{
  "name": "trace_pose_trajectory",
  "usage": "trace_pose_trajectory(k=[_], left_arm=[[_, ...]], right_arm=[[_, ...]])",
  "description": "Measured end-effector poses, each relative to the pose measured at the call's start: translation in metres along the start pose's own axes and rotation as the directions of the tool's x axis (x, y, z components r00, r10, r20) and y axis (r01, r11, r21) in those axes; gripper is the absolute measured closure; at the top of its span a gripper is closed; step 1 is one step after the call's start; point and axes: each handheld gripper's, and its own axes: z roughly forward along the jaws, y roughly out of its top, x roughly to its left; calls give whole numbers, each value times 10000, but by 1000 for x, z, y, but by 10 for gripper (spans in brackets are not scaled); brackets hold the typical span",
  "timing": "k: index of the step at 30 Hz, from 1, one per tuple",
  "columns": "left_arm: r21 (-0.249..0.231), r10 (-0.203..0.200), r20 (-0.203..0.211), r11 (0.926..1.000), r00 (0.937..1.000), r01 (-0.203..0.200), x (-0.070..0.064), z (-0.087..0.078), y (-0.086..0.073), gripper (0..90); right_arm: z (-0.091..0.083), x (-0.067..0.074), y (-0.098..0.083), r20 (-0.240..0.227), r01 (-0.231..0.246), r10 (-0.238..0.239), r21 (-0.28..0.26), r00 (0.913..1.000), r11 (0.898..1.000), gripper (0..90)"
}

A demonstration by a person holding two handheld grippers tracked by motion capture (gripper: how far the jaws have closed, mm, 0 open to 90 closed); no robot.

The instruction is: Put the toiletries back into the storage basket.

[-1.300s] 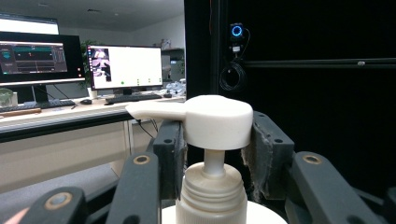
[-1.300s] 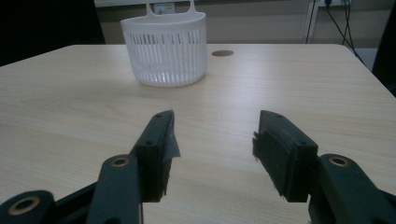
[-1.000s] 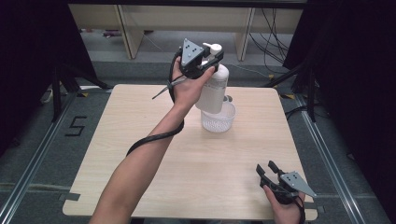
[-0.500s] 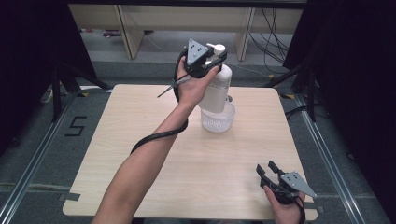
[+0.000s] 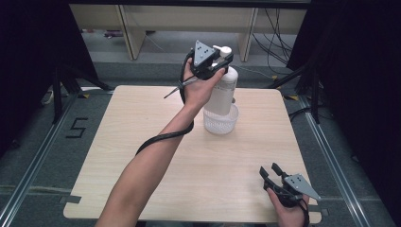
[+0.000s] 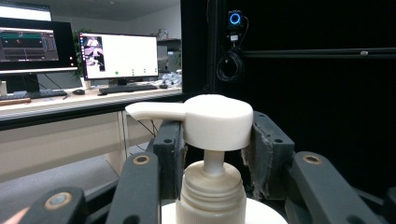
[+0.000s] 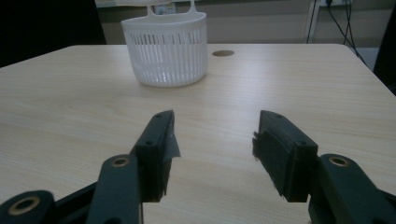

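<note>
One white plastic pump bottle (image 5: 222, 92) stands upright with its base inside one white slotted plastic basket (image 5: 221, 124), which sits on the far half of the light wooden table (image 5: 142, 156). In the left gripper view the bottle's round pump head (image 6: 217, 120) lies between the two black jaws, its spout pointing left, with the ribbed collar (image 6: 212, 193) below. The left gripper (image 5: 218, 60) is held up at the bottle's top; its jaws stand partly closed about the pump head, the pads close against its sides, though whether they press on it I cannot tell. The right gripper (image 5: 273, 171) rests low at the near right corner of the table, well apart from the basket, its two jaws spread with nothing between them. Two monitors (image 6: 119, 57) stand on a desk beyond.
</note>
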Motion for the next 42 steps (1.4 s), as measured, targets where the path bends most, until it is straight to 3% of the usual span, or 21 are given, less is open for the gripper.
trace_pose_trajectory(k=[42], left_arm=[[242,-17,98,9997,10000,15,-8,17,-11,594]], right_arm=[[-1,0,0,-26,-27,27,15,10000,10000,475]])
